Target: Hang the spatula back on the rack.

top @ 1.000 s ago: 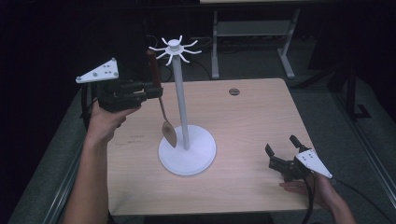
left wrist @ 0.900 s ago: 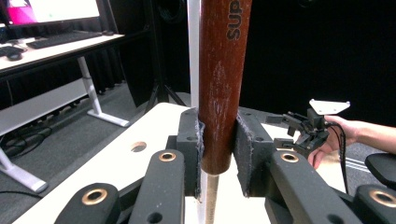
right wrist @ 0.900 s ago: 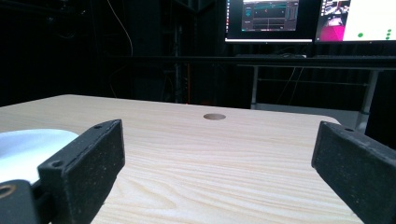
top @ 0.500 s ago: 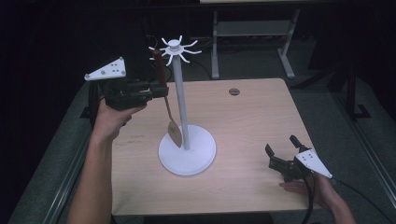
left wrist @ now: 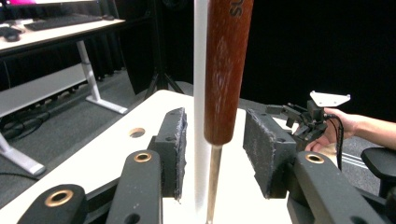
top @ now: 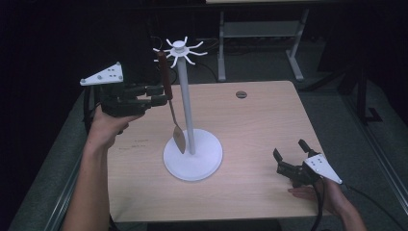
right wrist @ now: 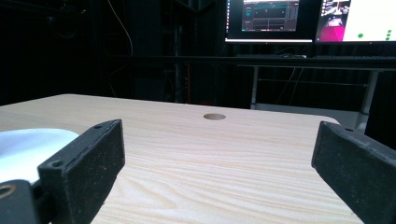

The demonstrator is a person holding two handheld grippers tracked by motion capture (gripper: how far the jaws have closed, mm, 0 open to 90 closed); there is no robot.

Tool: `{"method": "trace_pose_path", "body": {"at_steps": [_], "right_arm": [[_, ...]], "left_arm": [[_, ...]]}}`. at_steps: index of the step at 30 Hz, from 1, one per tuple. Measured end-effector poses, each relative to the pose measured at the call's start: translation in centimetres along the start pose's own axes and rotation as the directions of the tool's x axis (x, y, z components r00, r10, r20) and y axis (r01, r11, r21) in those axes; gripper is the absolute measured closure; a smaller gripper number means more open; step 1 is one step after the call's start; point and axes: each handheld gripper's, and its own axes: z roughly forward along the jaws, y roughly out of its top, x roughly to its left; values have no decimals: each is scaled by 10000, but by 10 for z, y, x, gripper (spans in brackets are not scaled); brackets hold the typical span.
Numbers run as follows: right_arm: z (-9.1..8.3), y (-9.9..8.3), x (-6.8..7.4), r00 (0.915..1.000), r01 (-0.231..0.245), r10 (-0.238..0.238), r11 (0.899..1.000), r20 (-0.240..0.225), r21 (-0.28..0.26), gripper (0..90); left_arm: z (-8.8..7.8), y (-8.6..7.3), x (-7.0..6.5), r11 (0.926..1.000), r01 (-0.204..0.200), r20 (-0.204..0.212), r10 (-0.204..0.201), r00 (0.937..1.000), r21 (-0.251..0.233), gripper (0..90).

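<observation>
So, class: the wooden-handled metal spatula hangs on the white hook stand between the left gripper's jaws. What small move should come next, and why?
Probably draw the left gripper straight back. Its jaws have just been opening, with gaps either side of the wooden-handled spatula, which hangs from the white stand.

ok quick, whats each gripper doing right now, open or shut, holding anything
Left gripper: open, jaws have just been opening; the hanging spatula is between the pads, untouched.
Right gripper: open, holding nothing, low over the table.
</observation>
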Motion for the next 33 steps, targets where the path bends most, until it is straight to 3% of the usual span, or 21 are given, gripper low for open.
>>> {"method": "trace_pose_path", "body": {"at_steps": [19,26,33], "right_arm": [[0,0,0,10000,8,-8,10000,1,-3,20],[0,0,0,10000,-6,6,10000,-1,-2,21],[0,0,0,10000,-37,37,10000,-5,0,20]], "left_arm": [[-26,-31,-1,9970,509,-746,-465,9961,580,564],[-34,-49,-1,9932,733,-1305,-612,9896,902,547],[-37,-75,-3,9837,1035,-1904,-745,9789,1474,527]]}}
